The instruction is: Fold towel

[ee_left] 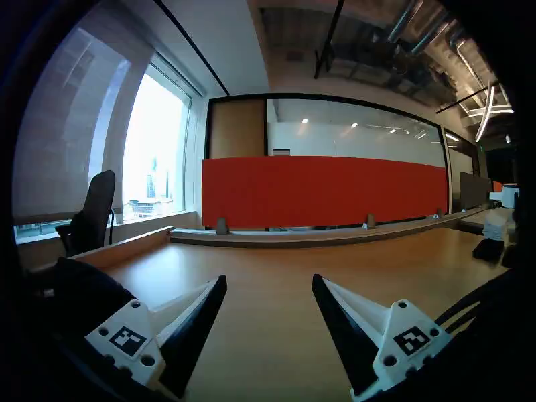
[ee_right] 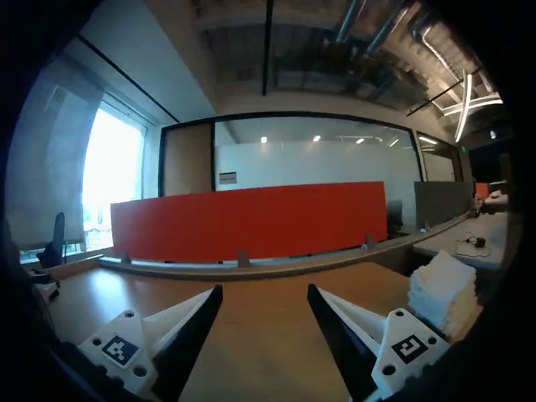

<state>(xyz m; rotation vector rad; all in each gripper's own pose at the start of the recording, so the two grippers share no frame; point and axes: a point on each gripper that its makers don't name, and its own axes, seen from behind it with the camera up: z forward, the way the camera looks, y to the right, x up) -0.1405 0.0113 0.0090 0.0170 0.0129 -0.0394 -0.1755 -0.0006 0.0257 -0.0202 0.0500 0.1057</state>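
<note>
A stack of folded white towels [ee_right: 443, 293] sits on the wooden table [ee_right: 268, 335] to the right of my right gripper [ee_right: 264, 289], which is open with nothing between its fingers. The same white stack [ee_left: 497, 224] appears far right in the left gripper view. My left gripper [ee_left: 269, 278] is open over bare tabletop [ee_left: 281, 268], its fingers empty.
A red divider panel [ee_left: 321, 191] runs along the table's far edge. A black office chair [ee_left: 90, 214] stands by the window at left. A dark object [ee_left: 488, 249] lies near the towel stack. Another desk [ee_right: 469, 238] with a cable sits at far right.
</note>
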